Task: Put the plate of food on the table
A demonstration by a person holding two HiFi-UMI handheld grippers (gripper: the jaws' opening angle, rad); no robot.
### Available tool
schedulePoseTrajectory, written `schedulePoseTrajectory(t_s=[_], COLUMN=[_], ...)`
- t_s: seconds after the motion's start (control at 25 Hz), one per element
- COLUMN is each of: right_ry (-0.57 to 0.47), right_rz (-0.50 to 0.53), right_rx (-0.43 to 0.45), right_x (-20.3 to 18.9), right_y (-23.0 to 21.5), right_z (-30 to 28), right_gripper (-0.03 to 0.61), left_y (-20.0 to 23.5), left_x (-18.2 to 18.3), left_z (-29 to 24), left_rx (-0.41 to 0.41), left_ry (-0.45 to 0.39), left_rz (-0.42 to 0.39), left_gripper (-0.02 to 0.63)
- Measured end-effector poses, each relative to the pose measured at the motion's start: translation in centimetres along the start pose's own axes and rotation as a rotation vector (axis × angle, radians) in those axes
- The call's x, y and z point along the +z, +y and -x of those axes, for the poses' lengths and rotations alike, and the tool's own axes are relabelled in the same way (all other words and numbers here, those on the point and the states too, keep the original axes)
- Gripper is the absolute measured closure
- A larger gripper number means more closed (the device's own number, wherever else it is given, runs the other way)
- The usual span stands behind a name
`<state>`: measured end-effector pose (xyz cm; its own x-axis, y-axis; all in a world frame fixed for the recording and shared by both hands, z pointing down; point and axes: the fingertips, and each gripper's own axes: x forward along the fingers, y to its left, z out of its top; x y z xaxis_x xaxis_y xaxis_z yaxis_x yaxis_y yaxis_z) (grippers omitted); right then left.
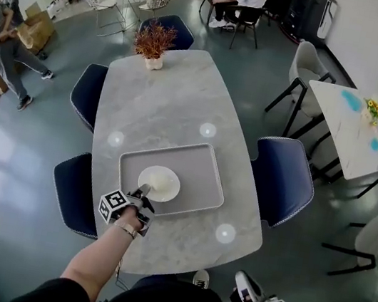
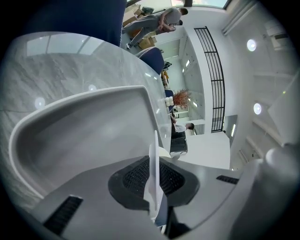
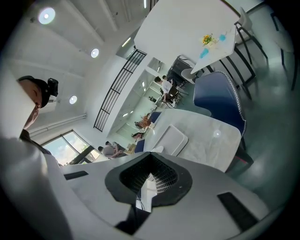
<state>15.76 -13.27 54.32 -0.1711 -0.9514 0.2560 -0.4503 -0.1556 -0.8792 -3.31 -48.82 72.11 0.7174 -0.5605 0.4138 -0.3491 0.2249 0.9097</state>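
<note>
**Left gripper pinching the plate's near rim on the tray**

The grey marble table [image 1: 176,101] is stretching away from the person. Its near edge is being partly hidden by the person's forearm and dark torso.

The grey tray [image 1: 205,164] is lying flat on the near half of the table. Part of its near left edge is being covered by the left gripper [image 1: 142,192] and its marker cube.

The plate [image 1: 162,182] is sitting inside the tray, toward the near left, flat on the tray floor. From the head view it is showing as a round, pale cream disc with a whiter rim. The surface is looking washed out, so whether any food is lying on it cannot be told. In the left gripper view it is appearing only edge-on, as a thin white sliver.

The left gripper is reaching in from the near side. Its fingers are pinching the plate's near rim between the dark pads.

The right gripper [image 1: 242,279] is hanging low at the near right, off the table and beside the person's body. Its fingers are pressing together with nothing between them.
</note>
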Motion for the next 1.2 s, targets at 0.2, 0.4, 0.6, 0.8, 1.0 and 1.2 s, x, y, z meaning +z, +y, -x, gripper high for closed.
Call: schedulePoseTrajectory(t_s=[0.2, 0.4, 0.6, 0.8, 1.0, 1.2], right_ry=[-0.025, -0.041, -0.036, -0.030, -0.018, -0.007], right_rz=[-0.021, -0.033, 0.001, -0.036, -0.054, -0.048], right_rx=[-0.032, -0.046, -0.063, -0.045, -0.018, 0.002], right_x=[-0.3, -0.3, 0.0, -0.1, -0.1, 0.3], right_y=[-0.3, -0.5, -1.1, -1.2, -1.3, -1.4], right_z=[0.3, 0.8, 0.6, 0.6, 0.6, 0.9], right_gripper=[0.568, 0.568, 0.568, 0.568, 0.568, 0.568], left_y=[0.1, -0.1, 0.2, 0.4, 0.7, 0.3], left_x=[0.7, 0.9, 1.3, 1.3, 1.2, 1.2], left_z=[-1.5, -2.8, -3.8, -3.9, -3.3, -2.4], left_rx=[0.017, 0.040, 0.090, 0.135, 0.226, 0.294], left_ry=[0.000, 0.011, 0.007, 0.033, 0.044, 0.054], left_rz=[0.002, -0.029, -0.073, -0.137, -0.224, -0.367], left_gripper=[0.581, 0.583, 0.583, 0.578, 0.526, 0.346])
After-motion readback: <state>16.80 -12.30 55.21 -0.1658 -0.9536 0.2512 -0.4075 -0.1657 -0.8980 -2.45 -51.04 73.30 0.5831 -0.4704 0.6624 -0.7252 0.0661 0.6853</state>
